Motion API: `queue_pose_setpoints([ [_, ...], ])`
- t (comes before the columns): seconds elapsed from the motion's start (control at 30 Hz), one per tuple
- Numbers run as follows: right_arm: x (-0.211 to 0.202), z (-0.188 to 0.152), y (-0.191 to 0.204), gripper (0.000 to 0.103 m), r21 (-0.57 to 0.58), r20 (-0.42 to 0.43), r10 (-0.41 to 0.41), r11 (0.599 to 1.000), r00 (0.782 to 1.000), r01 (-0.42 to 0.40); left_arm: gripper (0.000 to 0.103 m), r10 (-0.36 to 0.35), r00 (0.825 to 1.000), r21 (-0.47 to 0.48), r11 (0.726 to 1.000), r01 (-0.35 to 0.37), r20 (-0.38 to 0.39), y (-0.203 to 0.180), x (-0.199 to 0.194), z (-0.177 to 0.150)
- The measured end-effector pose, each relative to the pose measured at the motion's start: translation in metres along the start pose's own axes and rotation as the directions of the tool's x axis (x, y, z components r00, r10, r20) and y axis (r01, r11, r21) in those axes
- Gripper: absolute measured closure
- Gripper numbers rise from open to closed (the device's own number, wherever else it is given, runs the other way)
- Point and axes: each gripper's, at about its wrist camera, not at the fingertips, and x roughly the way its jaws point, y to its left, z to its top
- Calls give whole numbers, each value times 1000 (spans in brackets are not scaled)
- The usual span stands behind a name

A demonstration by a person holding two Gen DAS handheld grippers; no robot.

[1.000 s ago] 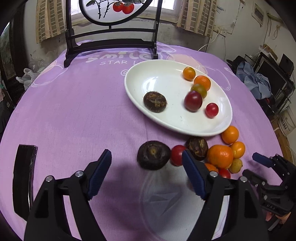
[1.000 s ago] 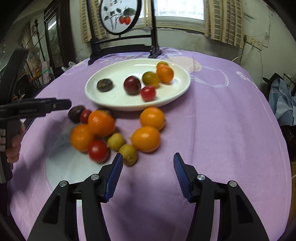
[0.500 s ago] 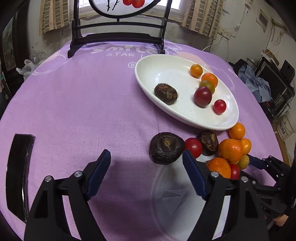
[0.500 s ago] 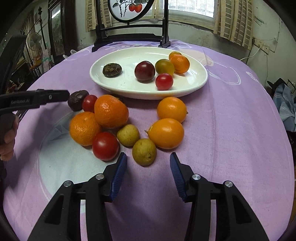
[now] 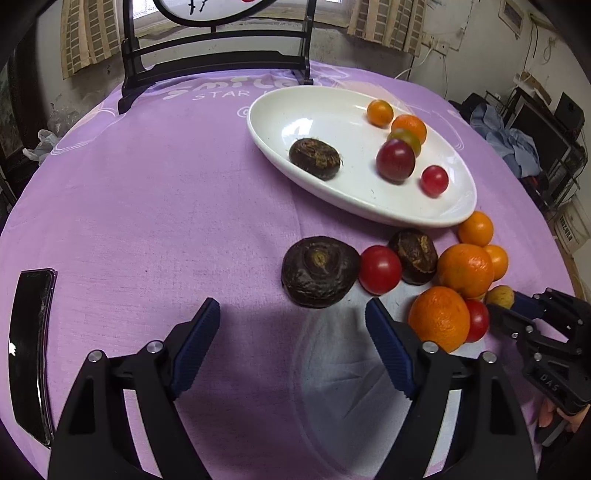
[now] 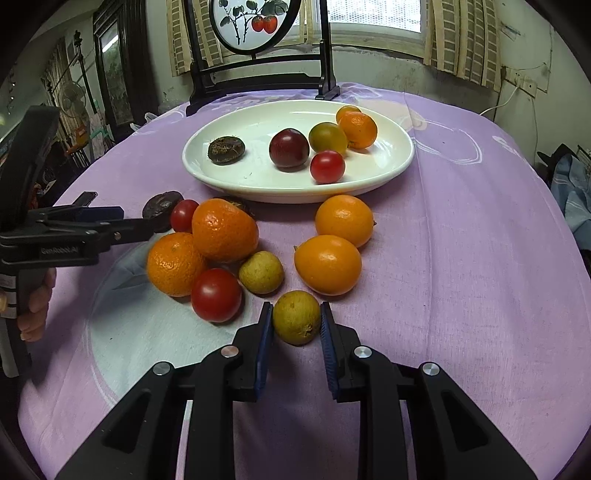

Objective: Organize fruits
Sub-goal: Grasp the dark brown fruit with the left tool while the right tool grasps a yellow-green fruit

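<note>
A white oval plate [image 6: 388, 170] [image 5: 369, 210] holds a dark chestnut-like fruit [image 6: 226, 149], a dark red plum, a green-yellow tomato, oranges and a cherry tomato. Loose oranges, tomatoes and yellow-green fruits lie in front of it on the purple cloth. My right gripper [image 6: 296, 321] is shut on a small yellow-green fruit [image 6: 296, 322] that rests on the cloth. My left gripper [image 5: 291, 319] is open and empty, just short of a large dark fruit [image 5: 319, 271], which sits beside a red tomato [image 5: 380, 269].
A black phone [image 5: 31, 350] lies at the left edge of the table. A dark wooden stand with a round painted screen [image 6: 255, 26] stands behind the plate. The round table drops off on all sides.
My right gripper has moved forward and closed on the yellow-green fruit. My left gripper has moved closer to the large dark fruit and stays open.
</note>
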Motion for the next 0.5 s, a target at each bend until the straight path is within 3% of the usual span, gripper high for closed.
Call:
queue_pose_setpoints([
  [0.1,-2,-1,0,77,-1,1,5,1000,1000,-5,24,15,1000,30,999,-15,-20,-6,9,1],
  [0.2,-3,-2,-1,77,-2,1,12,1000,1000,-12,31,68,998,87,994,-68,-1,-16,15,6],
  [0.27,-3,-3,-1,77,-3,1,15,1000,1000,-15,43,56,998,110,992,-56,3,-21,16,10],
  [0.3,-3,-3,-1,77,-2,1,16,1000,1000,-16,55,43,999,120,992,-43,3,-23,16,11],
  [0.5,-3,-3,-3,77,7,4,21,1000,1000,-21,59,22,1000,92,996,-21,-14,-19,13,12],
])
